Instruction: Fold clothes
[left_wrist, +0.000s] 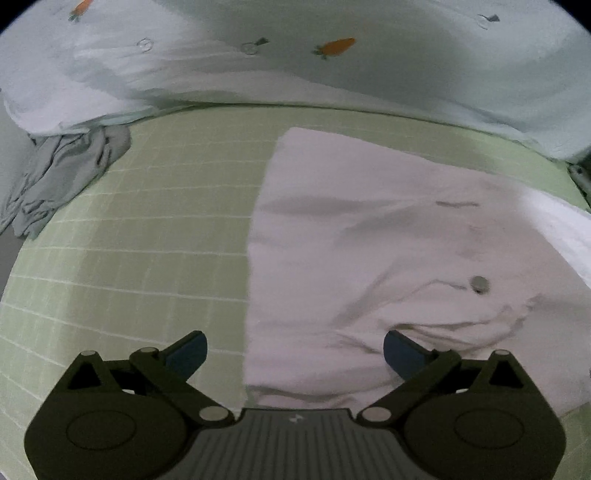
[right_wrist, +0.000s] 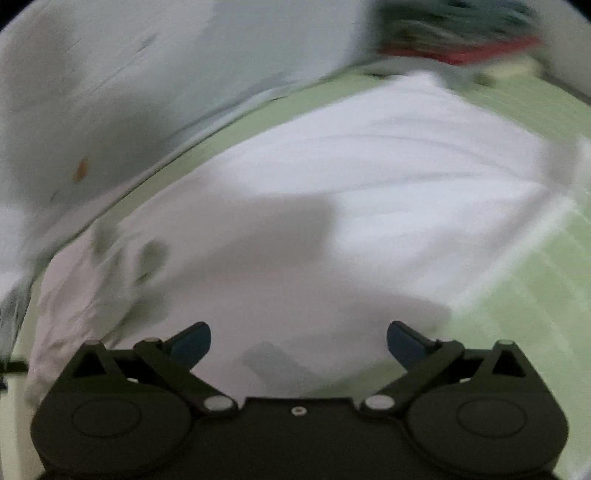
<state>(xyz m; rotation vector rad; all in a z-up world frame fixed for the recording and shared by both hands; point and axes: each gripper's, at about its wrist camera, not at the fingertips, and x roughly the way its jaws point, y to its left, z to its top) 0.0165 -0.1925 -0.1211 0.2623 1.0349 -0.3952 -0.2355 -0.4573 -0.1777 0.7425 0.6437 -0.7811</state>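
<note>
A pale pink garment (left_wrist: 369, 251) with a small round button (left_wrist: 480, 284) lies spread on the green checked sheet (left_wrist: 147, 240), filling the right half of the left wrist view. My left gripper (left_wrist: 295, 350) hovers open over its near left edge, nothing between the blue pads (left_wrist: 188, 354). In the blurred right wrist view the same pale garment (right_wrist: 332, 221) fills the middle. My right gripper (right_wrist: 299, 343) is open above it, holding nothing.
A crumpled grey garment (left_wrist: 62, 177) lies at the far left edge of the sheet. A white quilt with carrot prints (left_wrist: 295, 55) is bunched along the back. A blurred red and dark object (right_wrist: 461, 37) sits at the far right corner.
</note>
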